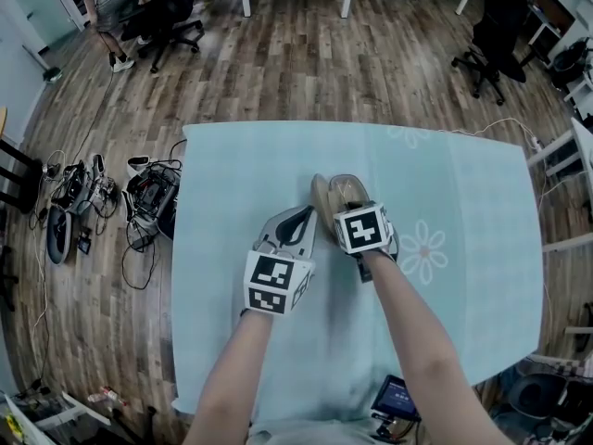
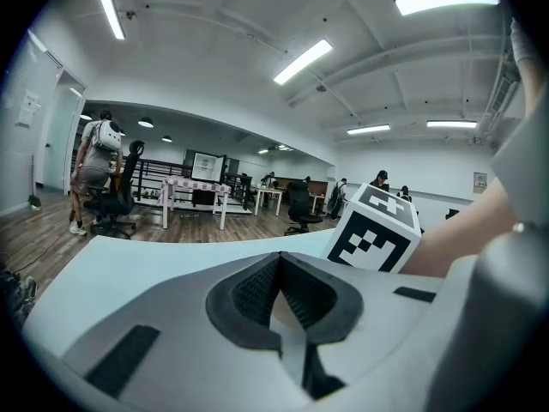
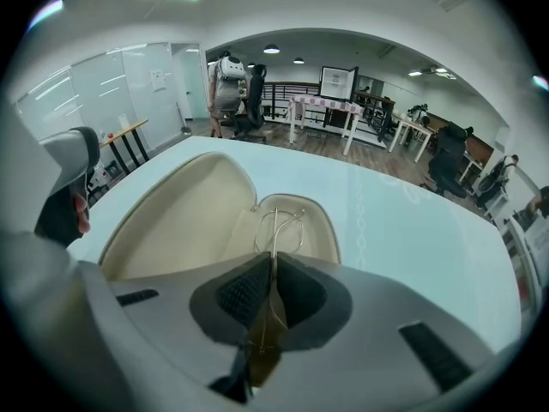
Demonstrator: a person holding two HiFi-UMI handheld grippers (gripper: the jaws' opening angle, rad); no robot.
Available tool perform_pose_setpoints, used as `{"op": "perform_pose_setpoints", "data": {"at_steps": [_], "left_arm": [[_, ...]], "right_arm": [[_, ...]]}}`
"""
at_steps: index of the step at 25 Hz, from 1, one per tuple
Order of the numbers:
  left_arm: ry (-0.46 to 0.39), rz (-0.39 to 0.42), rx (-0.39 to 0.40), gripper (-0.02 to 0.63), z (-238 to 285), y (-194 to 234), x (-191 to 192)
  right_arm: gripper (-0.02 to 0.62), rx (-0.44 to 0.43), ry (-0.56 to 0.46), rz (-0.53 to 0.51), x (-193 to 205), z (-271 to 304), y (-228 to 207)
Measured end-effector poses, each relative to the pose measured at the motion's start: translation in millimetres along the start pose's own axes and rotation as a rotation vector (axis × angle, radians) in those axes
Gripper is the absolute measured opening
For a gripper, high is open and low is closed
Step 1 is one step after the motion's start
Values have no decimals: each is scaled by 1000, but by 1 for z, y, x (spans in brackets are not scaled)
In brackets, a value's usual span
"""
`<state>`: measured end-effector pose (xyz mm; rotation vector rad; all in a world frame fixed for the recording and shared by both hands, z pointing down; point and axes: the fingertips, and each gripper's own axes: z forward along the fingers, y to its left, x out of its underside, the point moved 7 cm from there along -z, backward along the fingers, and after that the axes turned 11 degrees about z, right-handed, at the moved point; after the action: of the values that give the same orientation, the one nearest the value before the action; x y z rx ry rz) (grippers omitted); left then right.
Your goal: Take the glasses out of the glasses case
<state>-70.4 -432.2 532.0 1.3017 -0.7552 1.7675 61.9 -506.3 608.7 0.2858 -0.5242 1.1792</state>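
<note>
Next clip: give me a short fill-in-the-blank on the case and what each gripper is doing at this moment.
1. The glasses case lies ____, with its pale lining showing.
2. The right gripper is shut on the ____.
3. The left gripper is shut and holds ____.

Missing words: open; glasses; nothing.
</note>
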Motion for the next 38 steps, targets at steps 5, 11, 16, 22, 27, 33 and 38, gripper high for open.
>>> {"op": "perform_pose_setpoints", "data": {"at_steps": [5, 11, 16, 22, 27, 33, 38], "left_arm": [[-1, 3, -4, 8, -1, 0, -4], [-13, 13, -1, 8, -7, -3, -13], [-22, 25, -1, 8, -12, -6, -21], [-41, 43, -1, 8, -20, -13, -36], [-56, 63, 0, 8, -32, -19, -44], [-81, 95, 6, 8, -43, -30, -58], [-100, 115, 8, 8, -55, -40, -73]], "right_arm": [[28, -4, 0, 34, -2, -4, -2], [28, -22, -20, 46, -5, -14, 2], [28, -37, -53, 34, -10, -25, 7], [28, -80, -107, 20, -14, -46, 11], [28, -88, -158, 33, -16, -66, 12], [28, -106, -221, 30, -16, -94, 17], [28, -125, -279, 32, -16, -124, 21]]}}
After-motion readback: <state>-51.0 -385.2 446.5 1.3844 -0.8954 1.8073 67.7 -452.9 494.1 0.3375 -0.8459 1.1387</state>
